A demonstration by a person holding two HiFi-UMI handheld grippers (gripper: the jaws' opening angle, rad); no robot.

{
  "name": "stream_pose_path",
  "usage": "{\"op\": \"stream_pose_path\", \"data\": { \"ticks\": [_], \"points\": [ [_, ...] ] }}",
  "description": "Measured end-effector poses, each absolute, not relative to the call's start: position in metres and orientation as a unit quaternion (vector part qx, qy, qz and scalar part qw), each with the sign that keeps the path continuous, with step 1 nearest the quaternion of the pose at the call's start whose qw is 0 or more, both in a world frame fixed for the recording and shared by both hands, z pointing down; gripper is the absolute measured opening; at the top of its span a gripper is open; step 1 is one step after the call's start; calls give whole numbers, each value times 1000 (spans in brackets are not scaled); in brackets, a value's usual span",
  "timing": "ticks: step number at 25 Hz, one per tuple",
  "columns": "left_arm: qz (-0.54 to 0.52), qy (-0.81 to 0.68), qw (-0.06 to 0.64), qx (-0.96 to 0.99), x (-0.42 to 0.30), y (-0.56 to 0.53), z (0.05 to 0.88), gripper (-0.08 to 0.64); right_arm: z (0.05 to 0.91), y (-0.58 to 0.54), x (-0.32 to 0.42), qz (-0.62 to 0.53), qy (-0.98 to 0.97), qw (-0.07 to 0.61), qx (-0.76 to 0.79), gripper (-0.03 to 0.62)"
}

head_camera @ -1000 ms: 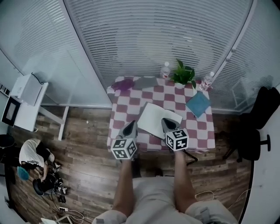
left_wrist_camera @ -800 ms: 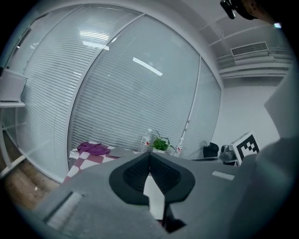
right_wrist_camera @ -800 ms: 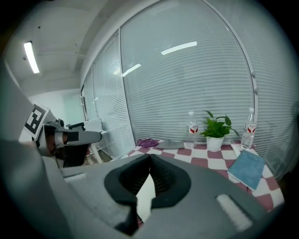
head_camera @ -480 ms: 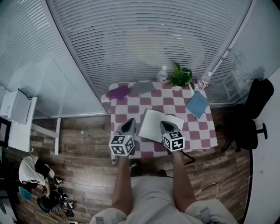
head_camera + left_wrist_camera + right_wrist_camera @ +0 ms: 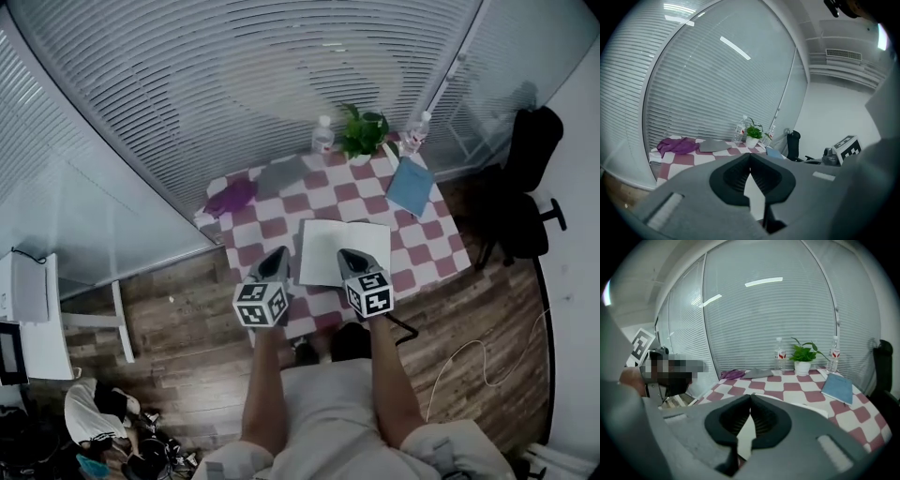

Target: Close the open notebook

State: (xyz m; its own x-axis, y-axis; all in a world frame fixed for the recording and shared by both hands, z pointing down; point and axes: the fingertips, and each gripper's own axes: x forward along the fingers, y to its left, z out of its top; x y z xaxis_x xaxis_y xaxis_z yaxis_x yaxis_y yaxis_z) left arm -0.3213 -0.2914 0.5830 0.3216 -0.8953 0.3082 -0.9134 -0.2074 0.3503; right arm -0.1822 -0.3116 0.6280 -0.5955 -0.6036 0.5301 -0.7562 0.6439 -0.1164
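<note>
An open notebook [image 5: 339, 247] with blank white pages lies flat near the front edge of the checkered table [image 5: 272, 217]. My left gripper [image 5: 274, 263] hovers at the table's front edge, just left of the notebook, jaws shut and empty. The right gripper [image 5: 349, 262] is over the notebook's near right corner, also shut with nothing in it. In the left gripper view the white page [image 5: 754, 190] shows through the gap below the shut left gripper [image 5: 750, 158]. The right gripper view shows the page [image 5: 746, 436] just past the shut right gripper [image 5: 750, 399].
At the table's back stand a potted plant [image 5: 361, 131] and two water bottles [image 5: 322, 136], with a grey cloth [image 5: 278, 174] and a purple cloth [image 5: 229, 197] to the left. A closed blue book [image 5: 410, 185] lies at the right. A black office chair [image 5: 527, 178] stands beside the table.
Both grippers have dropped lower and come in toward the table's front edge. The view has swung, so the table now sits turned. The notebook lies as before.
</note>
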Motion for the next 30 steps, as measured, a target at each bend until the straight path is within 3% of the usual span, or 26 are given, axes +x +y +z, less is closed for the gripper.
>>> {"op": "stream_pose_path", "data": {
  "ticks": [8, 13, 15, 19, 23, 30],
  "points": [
    [57, -548, 271, 789, -304, -297, 625, 6, 664, -292, -182, 109, -866, 308, 379, 2],
    [110, -521, 292, 795, -288, -286, 667, 6, 703, -265, -200, 11, -856, 402, 326, 5],
    [124, -512, 306, 793, -285, -281, 683, 6, 721, -253, -209, 4, -853, 423, 305, 58],
    [137, -501, 326, 790, -283, -273, 702, 6, 741, -231, -227, -15, -851, 453, 264, 81],
    [142, -495, 328, 792, -278, -268, 707, 6, 753, -223, -228, -58, -835, 494, 234, 164],
    [137, -493, 326, 795, -270, -263, 699, 6, 764, -231, -220, -111, -803, 536, 237, 166]
  ]
}}
